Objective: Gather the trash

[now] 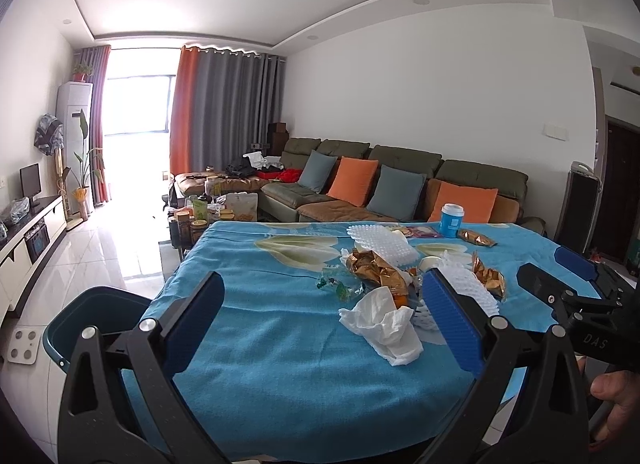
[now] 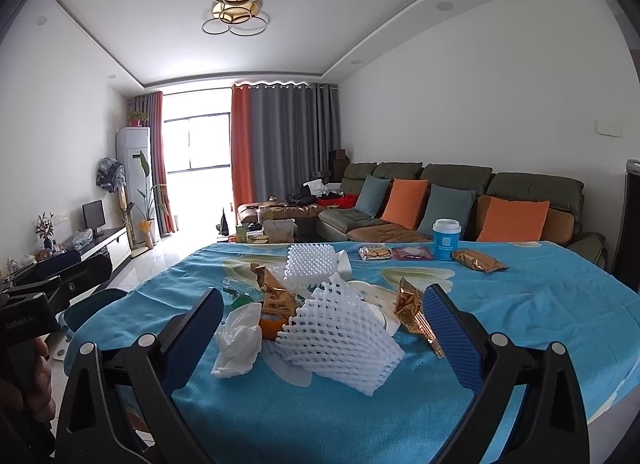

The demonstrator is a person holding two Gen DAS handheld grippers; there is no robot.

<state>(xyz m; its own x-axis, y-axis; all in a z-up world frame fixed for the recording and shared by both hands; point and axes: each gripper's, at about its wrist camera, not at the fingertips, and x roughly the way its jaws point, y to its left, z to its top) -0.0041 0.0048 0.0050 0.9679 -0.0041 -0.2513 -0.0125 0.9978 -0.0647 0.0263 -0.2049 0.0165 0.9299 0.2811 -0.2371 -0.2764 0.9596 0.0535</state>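
Both units are empty with jaws spread wide. The left hand-held gripper (image 1: 324, 320) points at the tissue (image 1: 384, 324); the right hand-held gripper (image 2: 324, 340) points at the foam net (image 2: 340, 340).

Trash lies in a loose heap near the middle of the bench (image 1: 260, 364), on the blue cloth: tissue, foam net, gold wrappers (image 1: 376, 268) and a second foam sheet (image 2: 310, 264). A blue cup (image 2: 446, 239) and a further gold packet (image 2: 478, 260) lie well apart at the far edge. A bin (image 1: 100, 316) sits beside the bench, on the left.

Likely faults from this state:
- Foam net is light and springy. A shallow pinch may slip off, or may drag neighbouring items along.
- Tissue is soft and flat on one side. Jaws may catch the cloth instead and pull the heap.
- Wrappers touch the foam and tissue. Lifting one piece may scatter others.
- The two units are close together. Simultaneous reaches into the heap risk collision.
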